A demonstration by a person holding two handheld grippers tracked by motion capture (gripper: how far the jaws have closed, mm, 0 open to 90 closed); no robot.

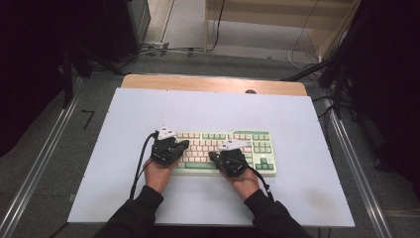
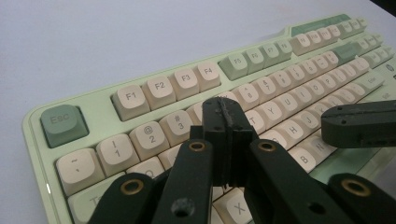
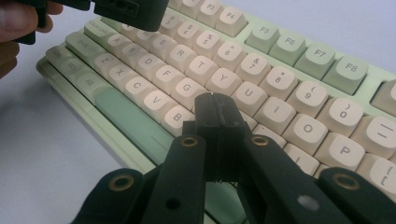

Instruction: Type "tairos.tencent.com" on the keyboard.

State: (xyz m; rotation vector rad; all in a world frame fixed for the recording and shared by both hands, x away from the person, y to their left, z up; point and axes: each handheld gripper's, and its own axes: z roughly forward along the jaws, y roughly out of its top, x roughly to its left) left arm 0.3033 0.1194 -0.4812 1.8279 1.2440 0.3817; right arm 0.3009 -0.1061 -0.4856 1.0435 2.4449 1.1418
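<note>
A: Where's the keyboard (image 1: 225, 151)?

B: On the table (image 1: 124, 188), long axis nine to three, directly beneath both tools.

A: And the jaws?

B: Both clenched on nothing. The left gripper (image 2: 225, 122) hangs over the left-side letter keys; the right gripper (image 3: 216, 112) tips over the H row.

A: Which is nearer the N key (image 3: 254, 120)?

B: Probably the right; it lies just at one o'clock from its tip.

My sleeves (image 1: 143, 208) are black. Each gripper — left gripper (image 2: 227, 122), right gripper (image 3: 215, 116) — is matt black plastic with brass-ringed pivot holes, a grey three-cornered plate (image 1: 166, 132) on top, and a black cable (image 1: 140, 166) trailing from it.
</note>
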